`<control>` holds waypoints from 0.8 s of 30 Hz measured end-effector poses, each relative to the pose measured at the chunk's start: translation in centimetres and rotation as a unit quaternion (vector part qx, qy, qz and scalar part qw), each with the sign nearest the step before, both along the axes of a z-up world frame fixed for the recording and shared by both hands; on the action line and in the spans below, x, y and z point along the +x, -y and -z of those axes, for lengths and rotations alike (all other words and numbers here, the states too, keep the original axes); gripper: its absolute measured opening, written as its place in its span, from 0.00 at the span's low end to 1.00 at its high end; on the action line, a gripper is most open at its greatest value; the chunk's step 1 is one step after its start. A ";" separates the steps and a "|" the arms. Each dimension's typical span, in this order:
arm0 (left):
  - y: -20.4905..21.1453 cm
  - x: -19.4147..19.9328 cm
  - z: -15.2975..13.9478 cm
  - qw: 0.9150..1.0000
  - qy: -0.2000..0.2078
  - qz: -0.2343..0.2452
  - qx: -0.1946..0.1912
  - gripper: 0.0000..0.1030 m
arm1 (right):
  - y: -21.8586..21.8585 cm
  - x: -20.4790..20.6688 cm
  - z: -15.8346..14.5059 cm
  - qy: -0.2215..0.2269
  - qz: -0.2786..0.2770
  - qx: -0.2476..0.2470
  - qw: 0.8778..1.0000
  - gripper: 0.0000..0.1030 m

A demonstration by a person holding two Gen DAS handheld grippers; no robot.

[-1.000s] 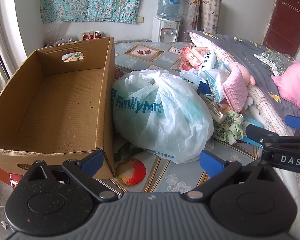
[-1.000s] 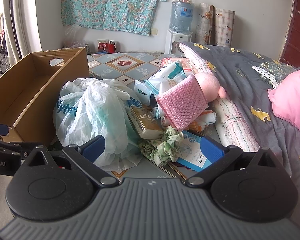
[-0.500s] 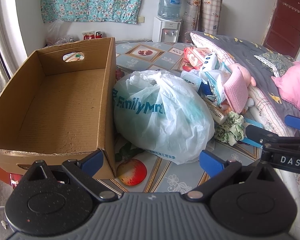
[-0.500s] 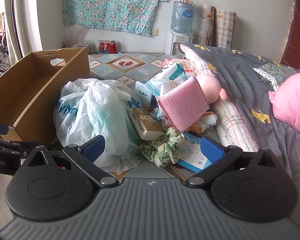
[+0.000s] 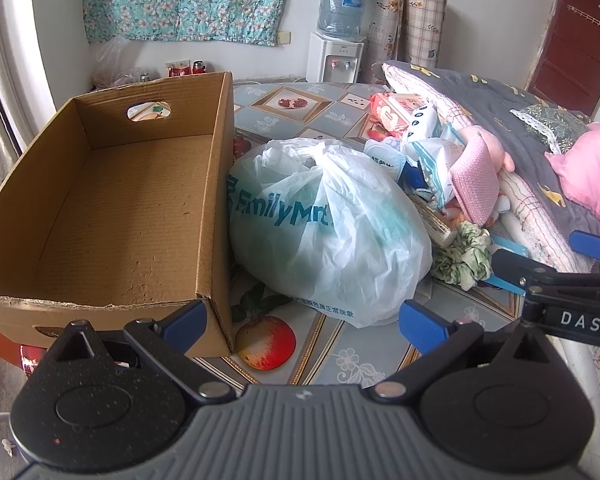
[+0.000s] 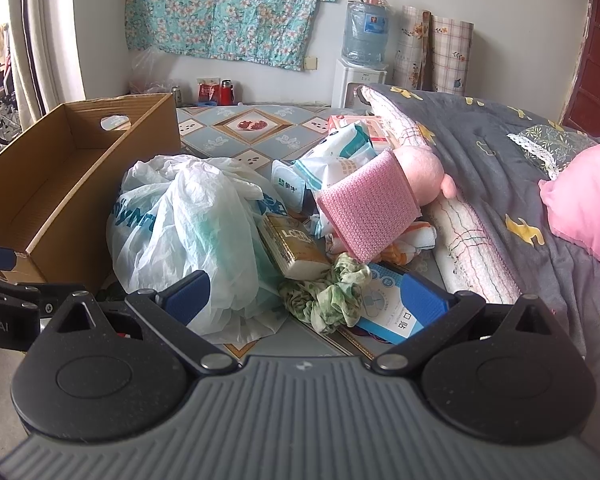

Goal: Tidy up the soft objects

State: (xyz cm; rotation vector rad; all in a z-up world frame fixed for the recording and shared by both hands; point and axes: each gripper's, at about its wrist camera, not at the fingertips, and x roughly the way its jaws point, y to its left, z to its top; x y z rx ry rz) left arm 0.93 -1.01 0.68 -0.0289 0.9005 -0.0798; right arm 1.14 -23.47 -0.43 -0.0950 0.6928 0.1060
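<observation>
- Two grippers hover short of the pile, holding nothing: the left gripper [image 5: 302, 316] has its fingers spread wide in front of the plastic bag [image 5: 324, 228], and the right gripper [image 6: 306, 294] has its fingers just as far apart, facing the green scrunchie [image 6: 328, 292].
- One cardboard box [image 5: 216, 184] stands open and bare on the tabletop [image 5: 300, 116], touching the bag's side; I judge it is the place meant for the soft things, set close so each carry is short.
- Most of the soft things lie heaped between bag and bed: a pink knitted cloth [image 6: 368, 208] leaning on a pink plush toy [image 6: 420, 168], with tissue packs [image 6: 340, 152] behind.
- Only the left wrist view shows the box floor whole, and the right gripper's arm crossing its right edge.
- Only the right wrist view shows the yellow pack [image 6: 292, 244] and the blue packet [image 6: 384, 304] under the scrunchie, both mostly hidden behind the bag in the other.
</observation>
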 end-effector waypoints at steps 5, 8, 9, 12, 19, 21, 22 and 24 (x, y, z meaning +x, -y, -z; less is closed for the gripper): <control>0.2 -0.1 -0.1 1.000 0.007 0.002 0.005 1.00 | 0.8 0.2 0.3 -0.001 0.003 0.009 1.000 0.99; 0.6 0.0 -0.8 1.000 0.022 0.008 0.015 1.00 | 2.5 0.1 0.2 0.010 0.017 0.029 0.999 0.99; 0.7 0.2 -1.2 0.999 0.026 0.011 0.015 1.00 | 3.3 0.1 0.1 0.017 0.023 0.033 0.999 0.99; 1.2 0.8 -2.6 0.998 0.055 0.025 0.003 1.00 | 5.8 0.4 -0.2 0.050 0.046 0.039 0.997 0.99; 4.9 3.3 -4.1 0.989 0.112 0.089 -0.024 1.00 | 14.6 3.7 0.5 0.054 0.081 0.213 0.972 0.99; 6.6 4.3 -3.9 0.987 0.122 0.101 -0.010 0.99 | 16.2 5.1 1.3 0.039 0.087 0.245 0.965 0.99; 7.5 4.8 -3.7 0.986 0.129 0.105 -0.003 0.98 | 16.7 5.9 1.7 0.034 0.087 0.252 0.963 0.98; 9.1 5.8 -3.4 0.983 0.142 0.114 0.008 0.95 | 17.6 7.4 2.6 0.026 0.083 0.272 0.958 0.96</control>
